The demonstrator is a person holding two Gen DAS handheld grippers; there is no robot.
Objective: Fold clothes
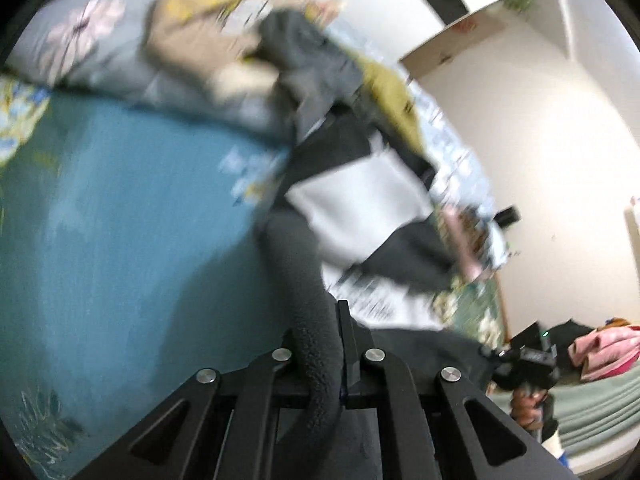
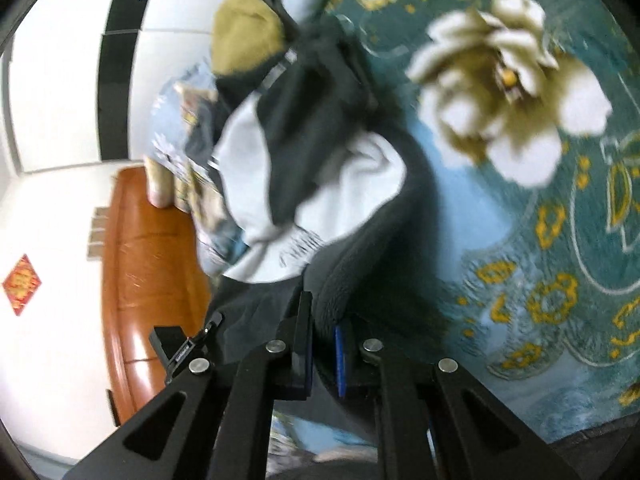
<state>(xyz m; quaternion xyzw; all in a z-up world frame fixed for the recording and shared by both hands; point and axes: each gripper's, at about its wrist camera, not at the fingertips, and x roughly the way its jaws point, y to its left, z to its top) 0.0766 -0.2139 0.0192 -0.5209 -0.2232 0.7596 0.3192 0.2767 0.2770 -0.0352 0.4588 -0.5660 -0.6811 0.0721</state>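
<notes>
Hanging between the two grippers, a dark grey and white fleece garment (image 1: 352, 208) stretches out above the teal floral bedspread (image 1: 120, 208), its far end trailing toward the pile of clothes (image 1: 256, 40) heaped beyond it. The left gripper (image 1: 320, 344) has its jaws pressed together on a rolled dark edge of the garment, and the right gripper (image 2: 324, 340) likewise pinches a thick dark fold of the same piece, blue pads showing beside the cloth. Behind the garment, the pile holds a beige item, a grey one and an olive-yellow one (image 2: 244, 32), all blurred. To the garment's left in the right wrist view, a glossy wooden bed board (image 2: 140, 256) meets a white wall. In the left wrist view, a pink cloth (image 1: 604, 348) lies well apart from the garment, at the right.
</notes>
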